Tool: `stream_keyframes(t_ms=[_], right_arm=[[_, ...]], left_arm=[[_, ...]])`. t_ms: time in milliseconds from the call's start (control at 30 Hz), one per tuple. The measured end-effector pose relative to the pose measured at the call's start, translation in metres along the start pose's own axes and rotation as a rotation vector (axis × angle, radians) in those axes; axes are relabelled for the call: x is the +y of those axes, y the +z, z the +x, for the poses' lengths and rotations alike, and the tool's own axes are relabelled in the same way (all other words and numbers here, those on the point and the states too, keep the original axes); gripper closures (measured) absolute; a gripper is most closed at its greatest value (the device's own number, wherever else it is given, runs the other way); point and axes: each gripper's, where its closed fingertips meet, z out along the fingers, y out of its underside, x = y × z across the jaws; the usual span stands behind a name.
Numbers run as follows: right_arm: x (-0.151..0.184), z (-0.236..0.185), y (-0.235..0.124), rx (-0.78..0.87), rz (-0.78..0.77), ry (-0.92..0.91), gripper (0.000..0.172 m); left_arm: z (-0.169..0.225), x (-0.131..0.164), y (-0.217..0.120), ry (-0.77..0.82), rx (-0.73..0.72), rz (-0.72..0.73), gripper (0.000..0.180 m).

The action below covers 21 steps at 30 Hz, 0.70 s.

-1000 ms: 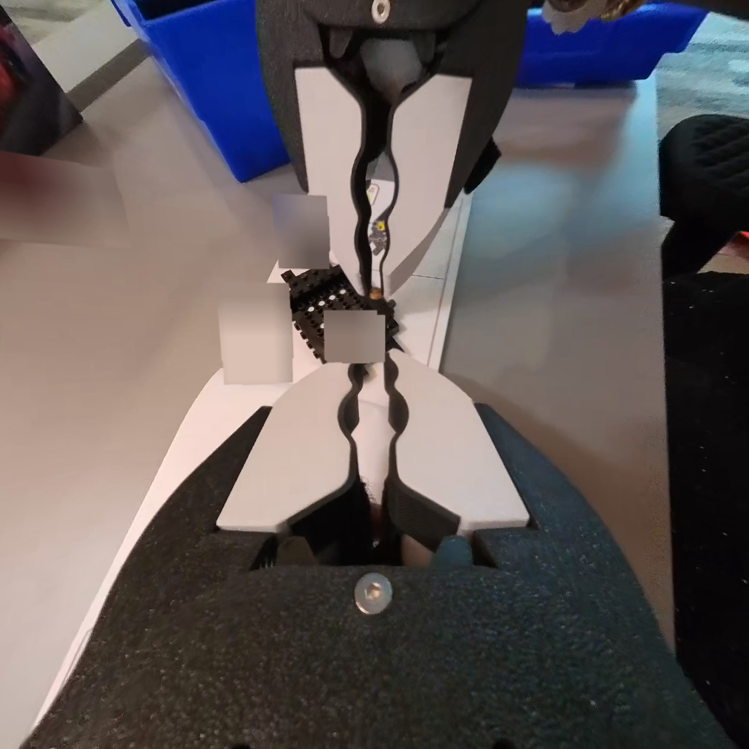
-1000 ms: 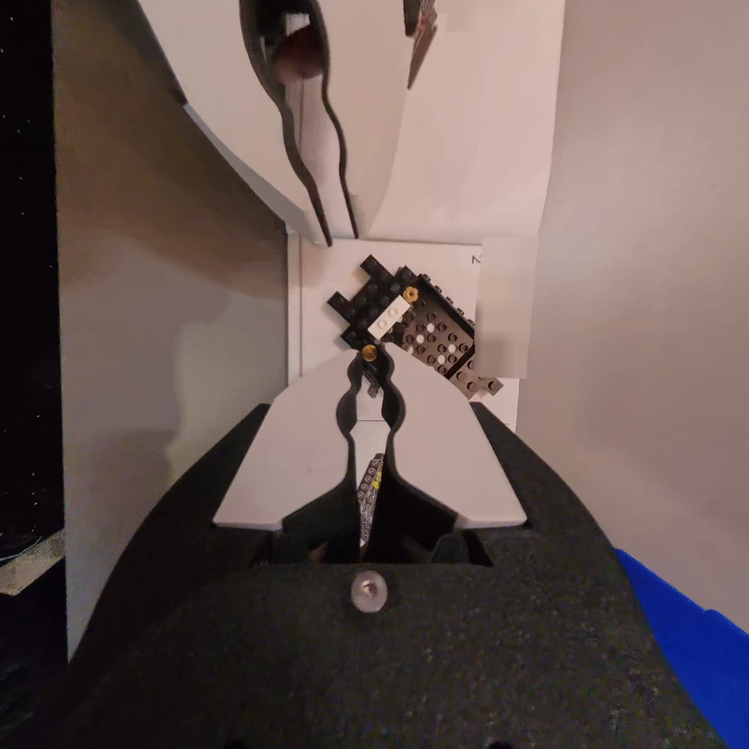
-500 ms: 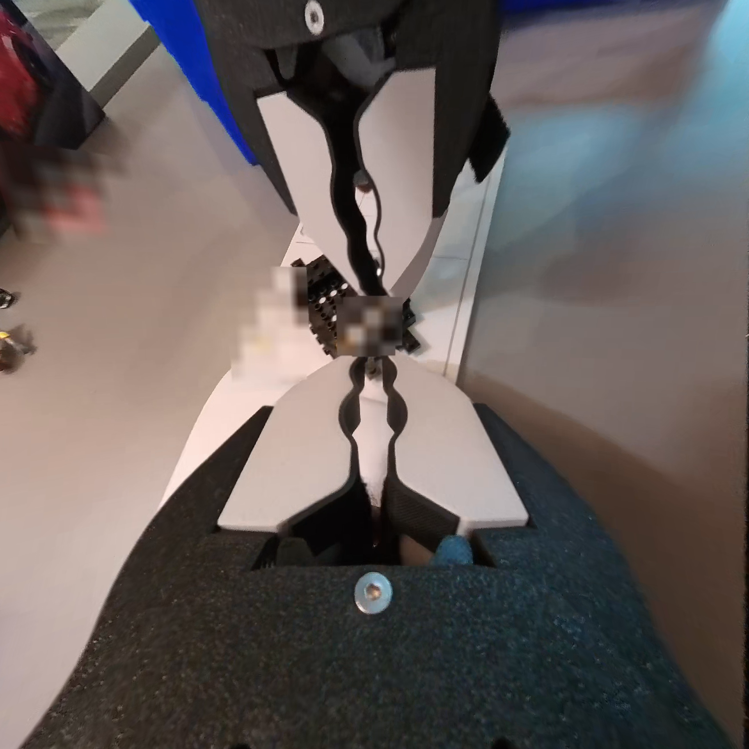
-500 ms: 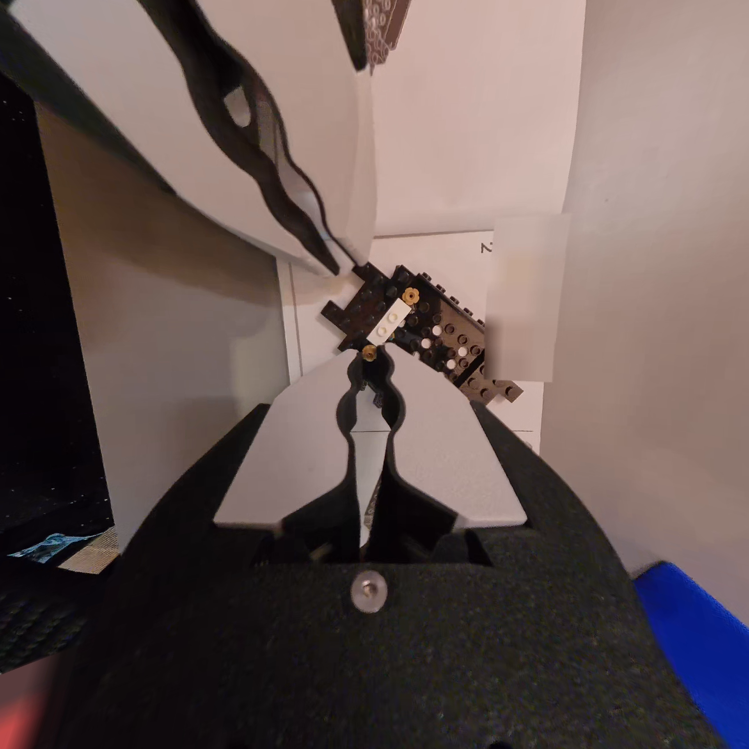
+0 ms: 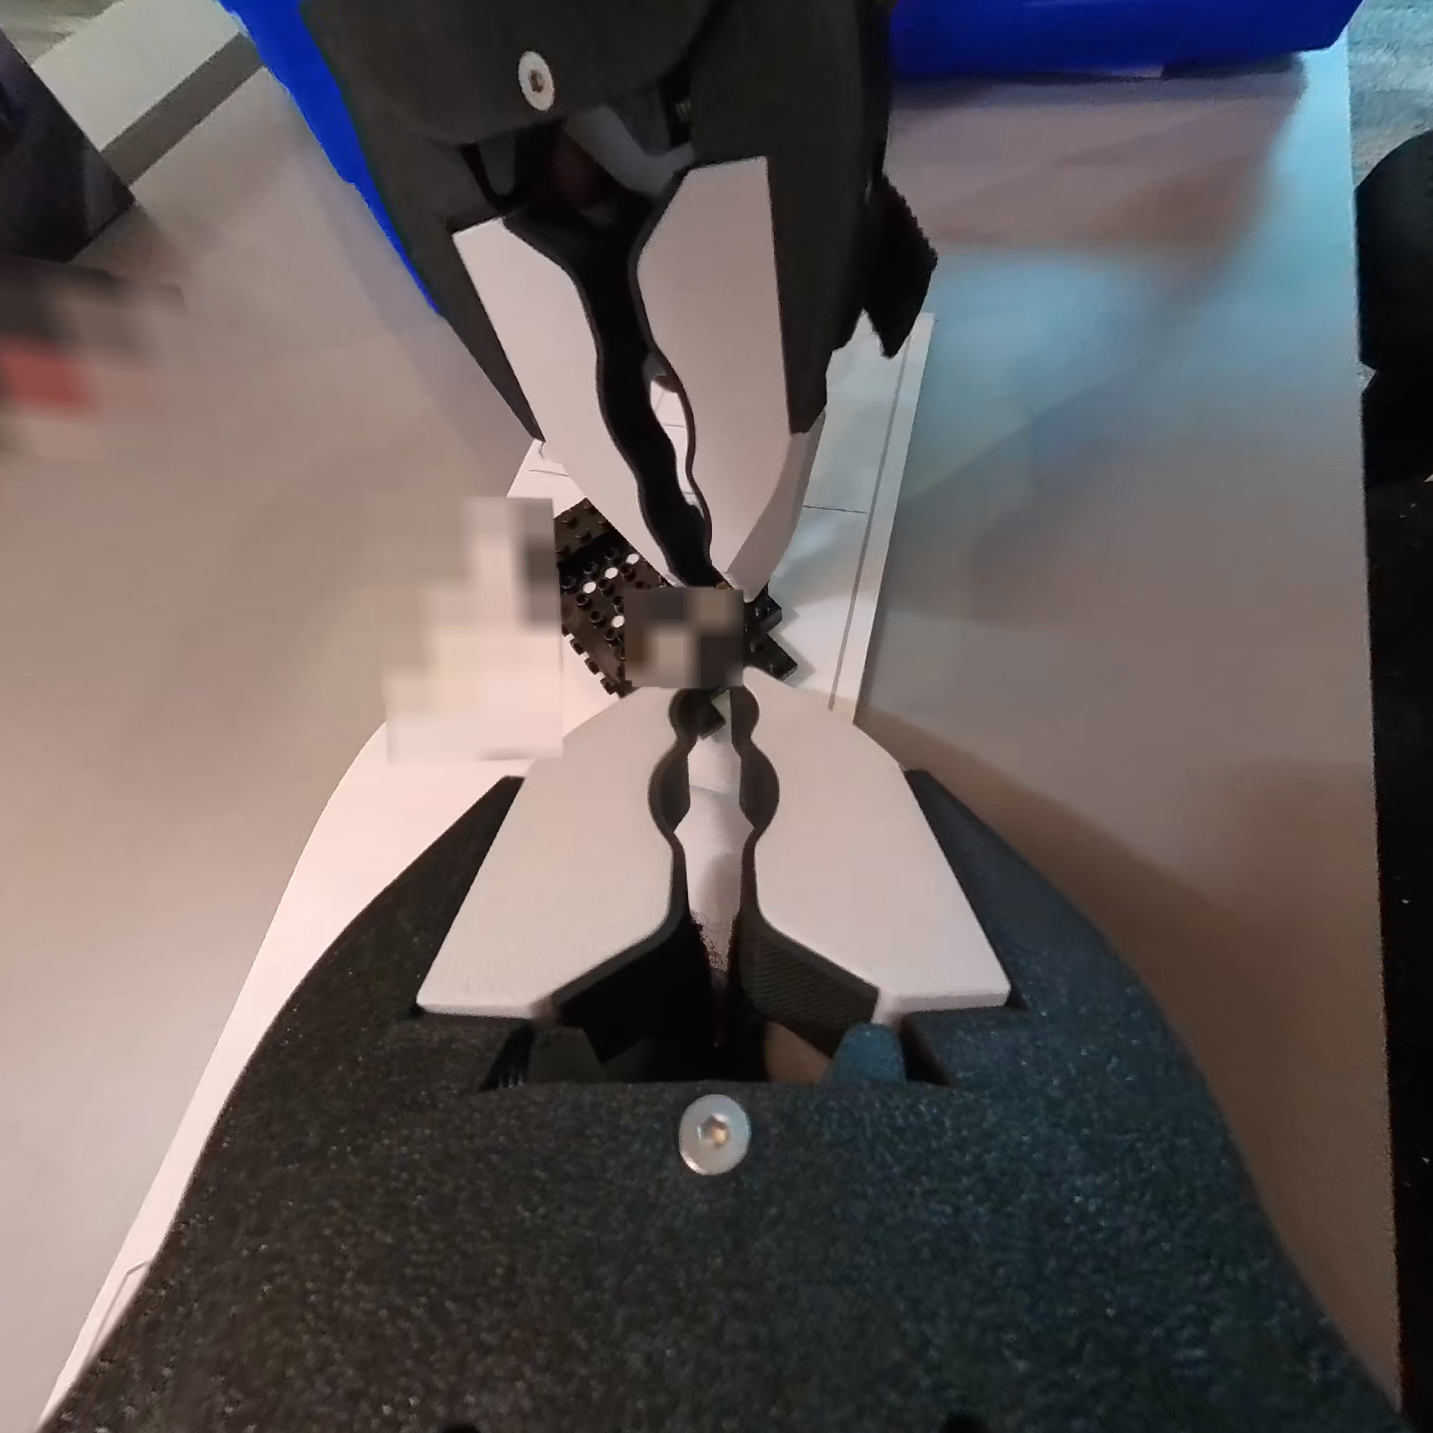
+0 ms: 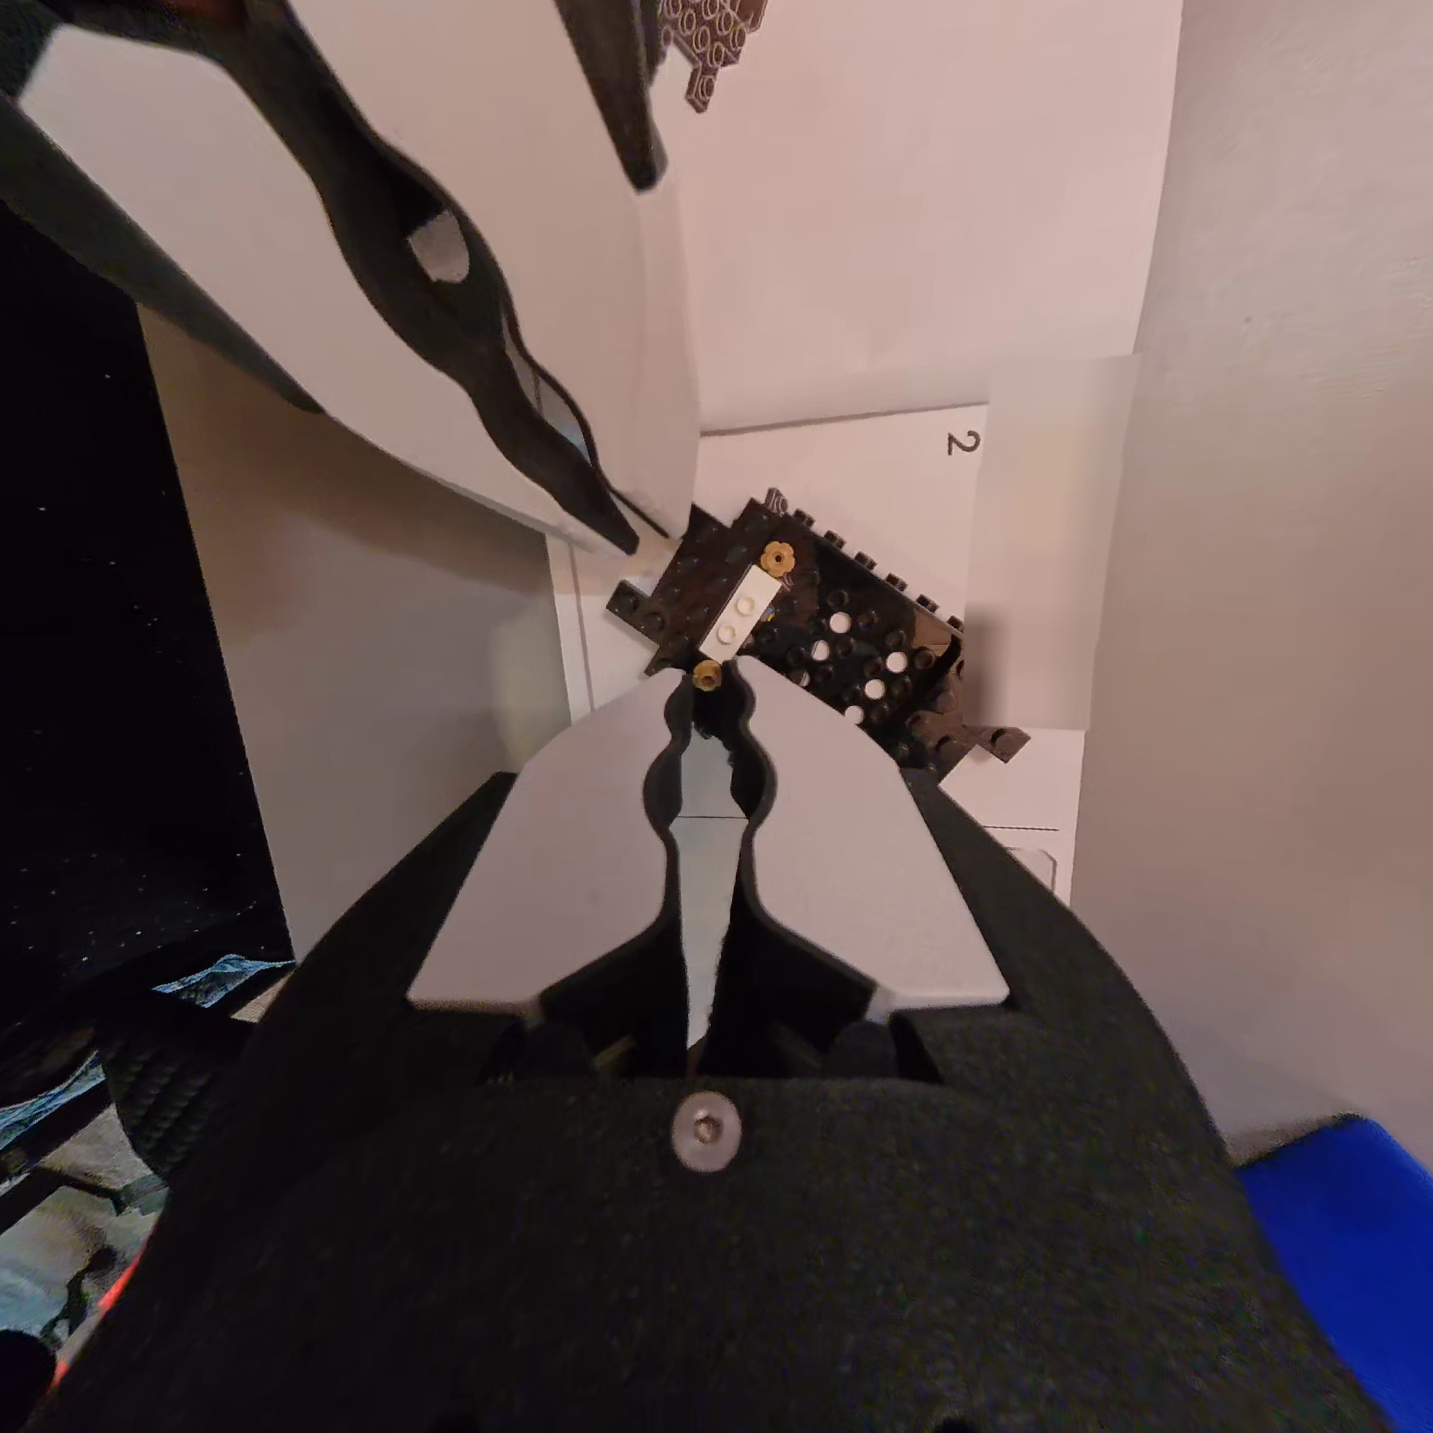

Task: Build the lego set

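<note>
A black brick assembly (image 6: 861, 612) lies on a white paper sheet (image 6: 853, 271). It carries a white studded plate (image 6: 740, 609) with a gold flower-shaped piece (image 6: 779, 558) at its far end. My right gripper (image 6: 707, 686) is shut on a small gold round piece (image 6: 707, 675) and holds it at the near end of the white plate. My left gripper (image 5: 709, 702) is closed on a corner of the black assembly (image 5: 597, 589). In the right wrist view its tips (image 6: 647, 539) meet that corner. In the left wrist view the right gripper (image 5: 709, 578) comes down from above, and a mosaic patch hides the spot between the two grippers.
A blue bin (image 5: 1085, 31) stands behind the paper and also shows in the right wrist view (image 6: 1357, 1241). A black padded object (image 5: 1396, 543) lies along the table's right edge. Dark floor and clutter (image 6: 77, 1085) lie beyond the table's left edge in the right wrist view.
My left gripper has moved in to the corner of the black assembly and closed slightly on it. My right gripper has kept the gold piece and stayed by the white plate.
</note>
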Motion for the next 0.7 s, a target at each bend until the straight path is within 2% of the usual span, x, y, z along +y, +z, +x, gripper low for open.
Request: stream_keyframes(t_ms=[700], right_arm=[[0.0015, -0.0036, 0.0002, -0.058, -0.004, 0.025, 0.161]], left_arm=[[-0.002, 0.004, 0.0035, 0.012, -0.015, -0.027, 0.173]])
